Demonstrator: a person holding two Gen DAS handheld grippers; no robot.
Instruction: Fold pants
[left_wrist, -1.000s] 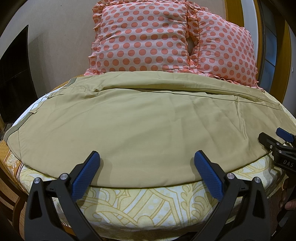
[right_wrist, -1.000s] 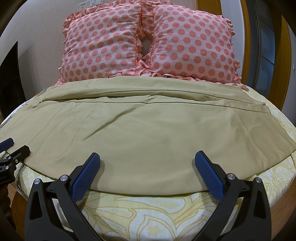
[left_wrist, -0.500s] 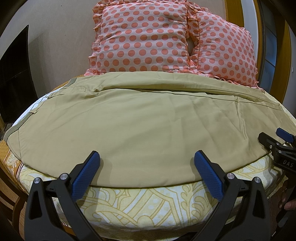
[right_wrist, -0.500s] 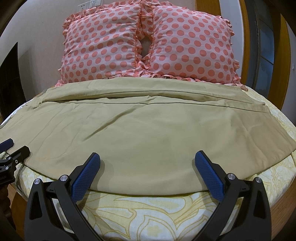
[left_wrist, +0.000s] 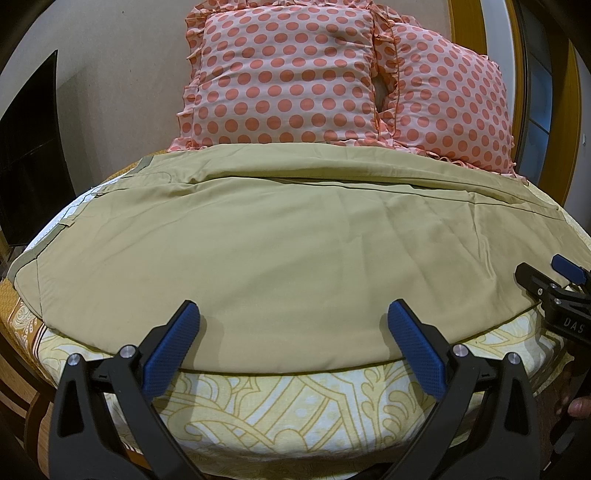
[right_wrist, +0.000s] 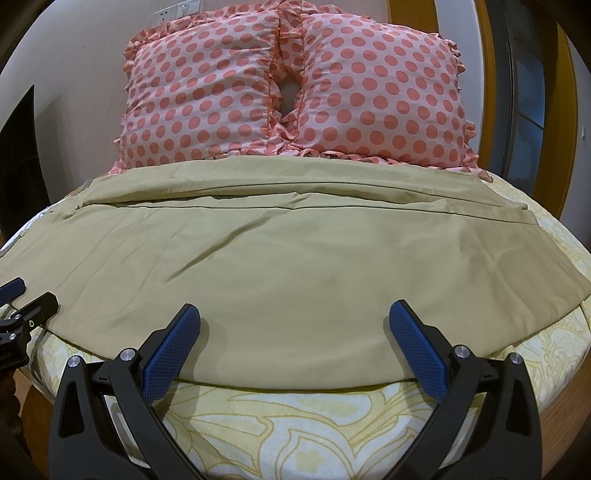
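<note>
Khaki pants (left_wrist: 280, 243) lie spread flat across the bed, waistband at the left, one leg laid over the other; they also show in the right wrist view (right_wrist: 288, 266). My left gripper (left_wrist: 293, 321) is open and empty, its blue pads just over the pants' near edge. My right gripper (right_wrist: 295, 323) is open and empty too, over the near edge further right. The right gripper shows at the right edge of the left wrist view (left_wrist: 554, 291). The left gripper shows at the left edge of the right wrist view (right_wrist: 22, 306).
The bed has a yellow patterned sheet (left_wrist: 295, 406), also in the right wrist view (right_wrist: 314, 424). Two pink polka-dot pillows (right_wrist: 295, 88) stand against the wall behind the pants. A dark screen (left_wrist: 26, 155) is at the left. A wooden frame (right_wrist: 495, 74) is at the right.
</note>
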